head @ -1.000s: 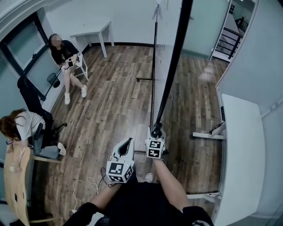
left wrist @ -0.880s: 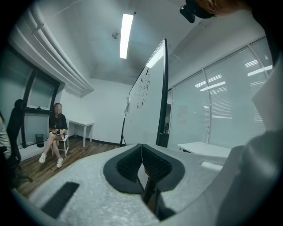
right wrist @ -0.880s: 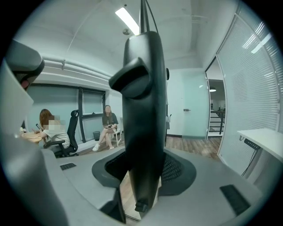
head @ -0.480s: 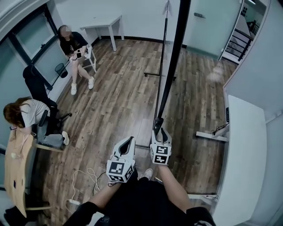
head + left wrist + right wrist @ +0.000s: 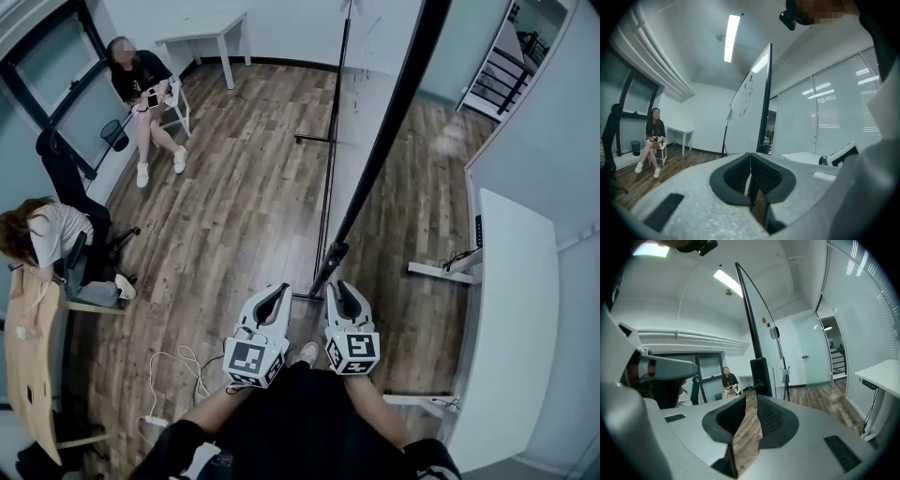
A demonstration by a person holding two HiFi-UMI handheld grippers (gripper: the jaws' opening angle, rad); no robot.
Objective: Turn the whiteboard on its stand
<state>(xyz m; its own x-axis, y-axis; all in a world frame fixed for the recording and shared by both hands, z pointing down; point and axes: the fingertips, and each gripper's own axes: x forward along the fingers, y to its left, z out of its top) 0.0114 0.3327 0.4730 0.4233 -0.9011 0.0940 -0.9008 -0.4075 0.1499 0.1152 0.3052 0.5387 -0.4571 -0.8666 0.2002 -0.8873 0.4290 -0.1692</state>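
Observation:
The whiteboard point(image 5: 361, 122) is seen from above nearly edge-on, its black frame point(image 5: 384, 141) slanting down to a lower corner point(image 5: 330, 264); its stand's foot point(image 5: 312, 141) rests on the wood floor. My right gripper point(image 5: 343, 286) sits just below that corner, apart from it; its jaws are closing with only floor showing between them. In the right gripper view the frame point(image 5: 749, 319) rises ahead of the right gripper point(image 5: 751, 397). My left gripper point(image 5: 272, 292) hangs beside it, shut and empty. In the left gripper view the whiteboard point(image 5: 750, 108) stands beyond the left gripper point(image 5: 750, 157).
One person sits on a chair point(image 5: 136, 80) at the back left, another at a wooden desk point(image 5: 33, 375) on the left. A long white desk point(image 5: 511, 309) lines the right wall. A small white table point(image 5: 202, 33) stands far back. A cable point(image 5: 178, 366) lies on the floor.
My right gripper has let go of the whiteboard's lower corner and drawn back toward me. The board's frame now slants further right. The left gripper has hardly moved.

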